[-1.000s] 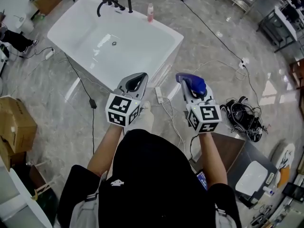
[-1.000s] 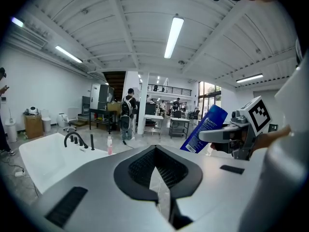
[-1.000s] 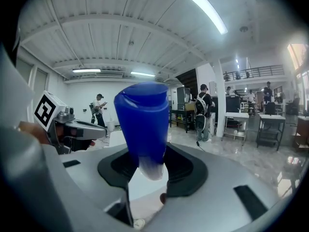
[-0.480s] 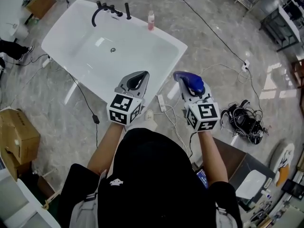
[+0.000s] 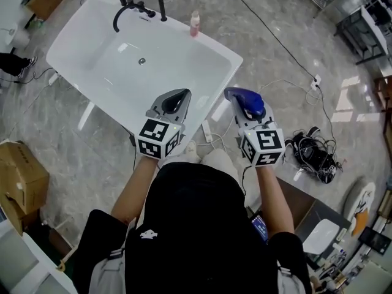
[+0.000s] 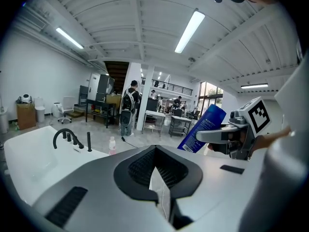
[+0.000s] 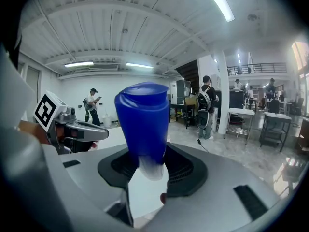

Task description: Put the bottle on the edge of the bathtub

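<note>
Bottle [image 5: 247, 105] is up in the air in the right hand-held gripper [image 5: 244, 100], jaws clamped on one end and the rest sticking out forward and tilted. It is short of the bathtub [image 5: 228, 59], over the floor near its closest corner. Left hand-held gripper [image 5: 177, 97] is closed, nothing in it.

Risks, as I judge them:
- Grip sits on the bottle's end only, so it could pivot or slip out during the reach.
- Rim looks narrow and glossy. A tilted release could tip the bottle into the tub or onto the floor.
- Cables [image 5: 215, 141] lie on the floor by the feet, so a step forward could snag one.
- Pink bottle [image 5: 194, 22] stands on the far rim. Keep well clear.
</note>
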`<state>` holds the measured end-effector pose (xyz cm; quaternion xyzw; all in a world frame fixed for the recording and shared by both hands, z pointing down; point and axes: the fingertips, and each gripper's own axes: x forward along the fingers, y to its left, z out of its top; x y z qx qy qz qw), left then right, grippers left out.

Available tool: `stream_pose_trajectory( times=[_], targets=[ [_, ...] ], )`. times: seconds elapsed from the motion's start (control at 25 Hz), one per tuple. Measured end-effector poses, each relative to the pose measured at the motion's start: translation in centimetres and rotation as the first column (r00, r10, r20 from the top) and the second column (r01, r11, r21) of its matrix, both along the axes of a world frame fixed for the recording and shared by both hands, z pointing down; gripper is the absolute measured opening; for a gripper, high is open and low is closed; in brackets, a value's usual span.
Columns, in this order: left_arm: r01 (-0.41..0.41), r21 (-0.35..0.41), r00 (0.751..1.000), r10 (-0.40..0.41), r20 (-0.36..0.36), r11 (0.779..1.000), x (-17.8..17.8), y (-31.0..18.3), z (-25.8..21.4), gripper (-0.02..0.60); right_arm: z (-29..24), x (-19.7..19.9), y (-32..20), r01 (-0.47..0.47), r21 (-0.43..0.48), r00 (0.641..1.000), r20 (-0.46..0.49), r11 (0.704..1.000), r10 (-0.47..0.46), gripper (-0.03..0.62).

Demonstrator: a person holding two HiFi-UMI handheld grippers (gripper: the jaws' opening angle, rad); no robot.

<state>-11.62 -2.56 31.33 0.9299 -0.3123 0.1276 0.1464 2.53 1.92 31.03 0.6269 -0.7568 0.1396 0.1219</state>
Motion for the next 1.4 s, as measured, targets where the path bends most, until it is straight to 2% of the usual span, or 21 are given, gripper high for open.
stream_pose_trajectory(
  times=[0.4, 0.6, 1.04, 1.4],
  targets=[
    [0.039, -0.021, 0.998, -0.04, -0.047, 0.999, 3.0, -3.4, 1.1, 0.009, 2.7, 3.6, -3.9, 0.007, -0.049, 1.0, 0.02, 0.999, -0.006, 0.169],
    [0.04, -0.049, 0.999, -0.042, -0.029, 0.998, 6.1, -5.6, 2.4, 0.009, 3.9, 6.4, -6.8, 0.027, -0.079, 0.999, 0.022, 0.996, -0.025, 0.169],
    [0.05, -0.145, 0.999, -0.046, 0.029, 0.988, 13.5, -9.4, 9.9, 0.009, 10.3, 12.8, -12.8, 0.066, -0.174, 0.998, 0.026, 0.982, -0.063, 0.169],
    [0.082, -0.202, 0.995, -0.071, 0.065, 0.976, 16.1, -13.6, 16.0, 0.009, 16.9, 15.6, -17.1, 0.084, -0.253, 0.996, 0.049, 0.964, -0.074, 0.169]
  ],
)
